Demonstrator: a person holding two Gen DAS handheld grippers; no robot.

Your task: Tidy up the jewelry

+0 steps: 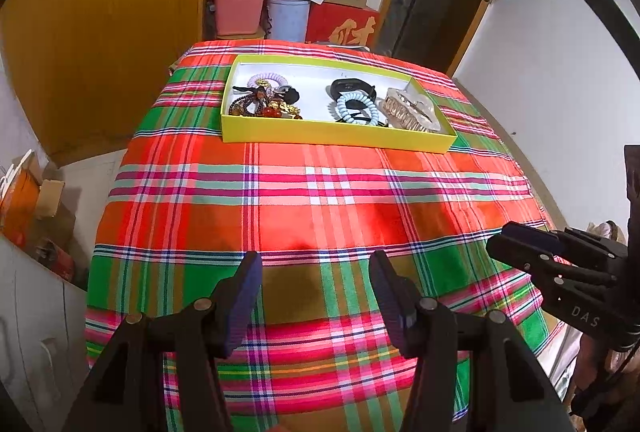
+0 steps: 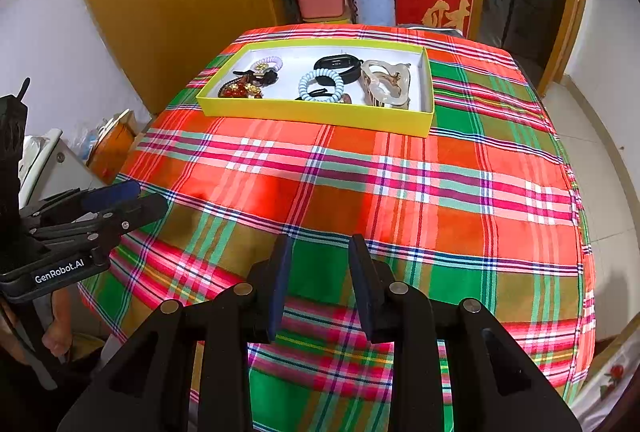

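**Both grippers empty, jewelry waiting in the yellow tray**

Left gripper (image 1: pixel 316 264), seen from its own wrist camera, has its fingers spread wide over the plaid tablecloth (image 1: pixel 312 191) and holds nothing. Well ahead, at the far end of the table, sits the yellow tray (image 1: pixel 332 137). Its left part holds a tangle: a lilac coil hair tie (image 1: pixel 267 77), dark and amber bead strands (image 1: pixel 256 103) and gold-coloured pieces, all touching. Further right lie a pale blue coil tie (image 1: pixel 354 107), a black wristband (image 1: pixel 352 87) behind it, and a translucent claw clip (image 1: pixel 410 109) by the right wall. The right gripper (image 1: pixel 520 244) shows at the edge of this view, side-on, its fingers a little apart.

From the right wrist camera, the right gripper (image 2: pixel 318 252) hovers over the cloth with a moderate gap between its fingers, empty. The same tray (image 2: pixel 316 115) lies well ahead, contents unchanged in layout.

Everything looks light. The coil ties should be springy and forgiving; pinch one across the ring. Bead strands will likely be limp and snag on neighbours, so lift from a free loop. The clip seems rigid, smooth, possibly brittle; grasp its spine gently.
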